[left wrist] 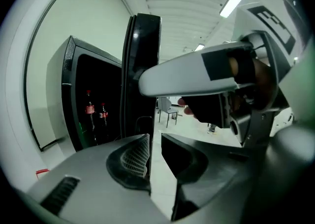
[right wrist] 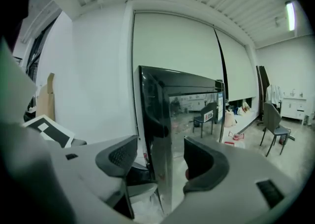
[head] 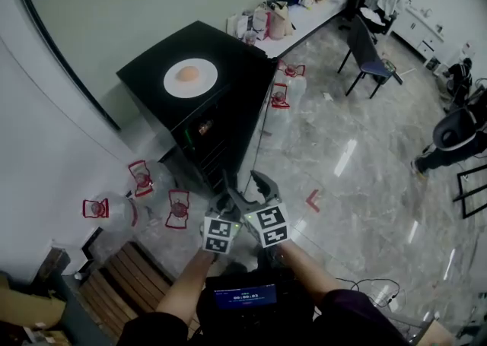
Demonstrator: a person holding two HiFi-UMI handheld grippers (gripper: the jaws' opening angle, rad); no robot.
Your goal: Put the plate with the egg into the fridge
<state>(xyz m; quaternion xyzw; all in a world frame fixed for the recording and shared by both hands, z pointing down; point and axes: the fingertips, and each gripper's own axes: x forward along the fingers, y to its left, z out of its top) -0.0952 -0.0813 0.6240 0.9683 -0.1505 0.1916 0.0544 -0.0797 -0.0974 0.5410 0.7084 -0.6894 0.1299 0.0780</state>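
Observation:
A white plate [head: 190,78] with an egg [head: 188,74] on it sits on top of the black fridge [head: 236,52]. The fridge's glass door [head: 259,139] stands swung out, and bottles [left wrist: 96,114] show on a shelf inside. My right gripper [head: 259,188] is open, and the door's edge [right wrist: 158,119] stands between its jaws [right wrist: 161,156] with neither pad pressing on it. My left gripper [head: 228,198] is close beside it, facing the open fridge; its jaws [left wrist: 155,142] stand only a narrow slit apart with nothing in them. The right gripper's body [left wrist: 197,73] fills the left gripper view's upper right.
Clear water jugs with red handles [head: 141,177] lie on the floor left of the fridge, and more jugs [head: 283,96] behind it. A wooden bench [head: 129,284] is at the lower left. A chair [head: 369,52], a cluttered desk [head: 289,21] and a person [head: 449,139] are farther off.

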